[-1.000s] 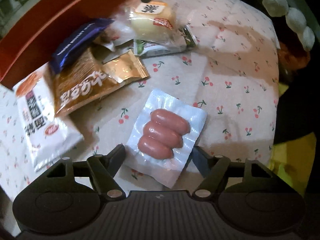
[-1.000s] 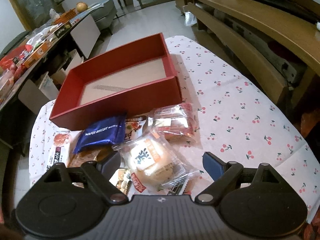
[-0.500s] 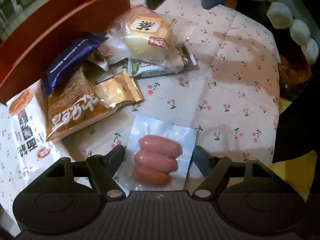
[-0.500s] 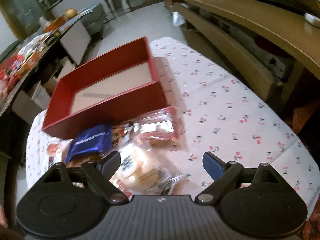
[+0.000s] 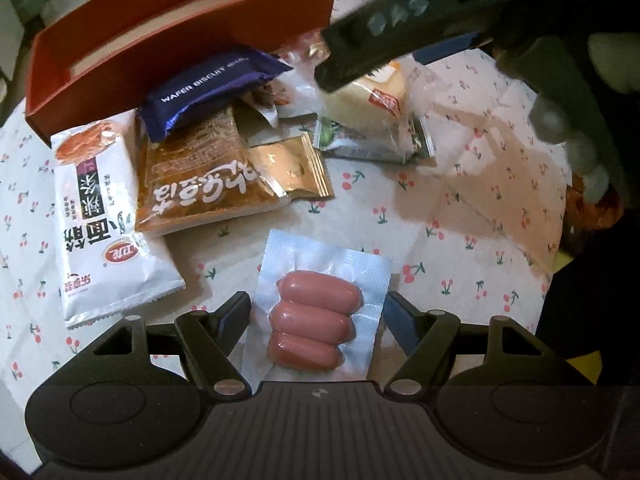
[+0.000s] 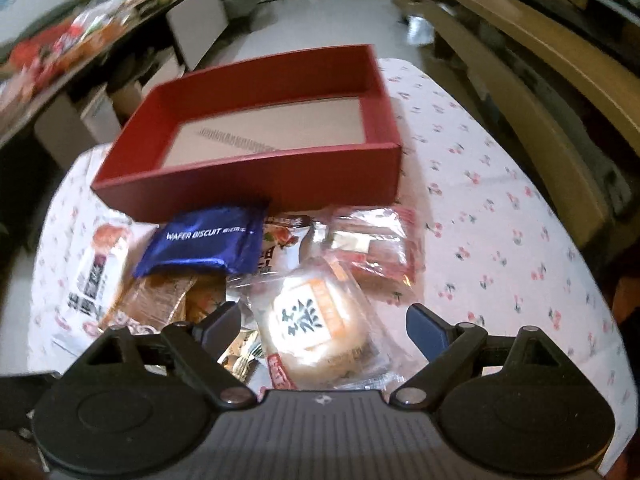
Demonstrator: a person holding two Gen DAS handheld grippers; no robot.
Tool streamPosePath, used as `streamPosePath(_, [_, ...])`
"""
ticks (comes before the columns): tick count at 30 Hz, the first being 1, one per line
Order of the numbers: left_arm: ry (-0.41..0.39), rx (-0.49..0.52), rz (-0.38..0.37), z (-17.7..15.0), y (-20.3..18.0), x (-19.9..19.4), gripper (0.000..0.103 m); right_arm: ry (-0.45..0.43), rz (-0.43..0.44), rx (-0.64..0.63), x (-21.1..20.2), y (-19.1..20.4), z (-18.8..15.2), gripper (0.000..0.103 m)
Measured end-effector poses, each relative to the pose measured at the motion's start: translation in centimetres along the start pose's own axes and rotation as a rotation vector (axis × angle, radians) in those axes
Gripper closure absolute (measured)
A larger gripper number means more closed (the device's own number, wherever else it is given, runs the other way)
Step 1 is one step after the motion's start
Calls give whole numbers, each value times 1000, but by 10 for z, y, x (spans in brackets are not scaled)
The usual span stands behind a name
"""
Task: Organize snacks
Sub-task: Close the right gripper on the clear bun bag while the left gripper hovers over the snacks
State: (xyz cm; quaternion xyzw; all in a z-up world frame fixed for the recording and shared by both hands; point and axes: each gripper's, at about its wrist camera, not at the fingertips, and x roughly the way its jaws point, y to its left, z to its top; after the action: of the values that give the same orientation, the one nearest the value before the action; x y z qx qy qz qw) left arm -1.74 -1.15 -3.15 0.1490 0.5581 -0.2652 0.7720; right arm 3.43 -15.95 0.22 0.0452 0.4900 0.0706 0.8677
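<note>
A clear vacuum pack of three pink sausages (image 5: 316, 312) lies flat on the cherry-print cloth, between the fingers of my left gripper (image 5: 318, 316), which is open; the pads stand just off the pack's edges. My right gripper (image 6: 324, 322) is open over a wrapped round bun (image 6: 312, 316) (image 5: 372, 108); one of its dark fingers (image 5: 384, 24) shows in the left wrist view. Behind the snack pile stands an empty red box (image 6: 280, 176) (image 5: 180, 40). In the pile lie a blue wafer biscuit pack (image 6: 204, 244) (image 5: 212, 84), a brown pack (image 5: 200, 176) and a white pack (image 5: 100, 216).
A gold sachet (image 5: 288, 164), a green packet (image 5: 360, 140) and a clear red-printed pack (image 6: 376, 244) also lie in the pile. The cloth (image 6: 500, 240) is bare to the right. A wooden bench (image 6: 540, 92) runs along the right; a cluttered side table (image 6: 80, 52) stands at left.
The left view has rolled and the sausage pack now sits lower, squarely between the left fingers. The right gripper has swung over the bun, which lies between its fingers.
</note>
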Motion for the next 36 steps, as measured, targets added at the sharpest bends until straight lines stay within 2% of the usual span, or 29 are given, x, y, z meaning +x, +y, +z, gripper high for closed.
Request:
streamPosePath(4, [6,-31,6,2,5,2,25,57,-35,-57,21,3,1,8])
streamPosePath(7, [21,-52,20,3,10,8,25,87,-29,-74,28,3,-4,23])
streamPosePath(9, [15,-57,28,3,9,7,25,69,-28,-77,24,4,-7,35])
streamPosePath(11, [10,-76,27,4,11,6,25,51,-43,-74,20,4,-9,38])
streamPosePath(22, [-28,-150,37,-3,18,-8,25,29,-37,-77,5,3,-21,40])
streamPosePath(36, [-75,-181,44,-1,19,-20,25,-37,-21,-43,-29,6,-41,40])
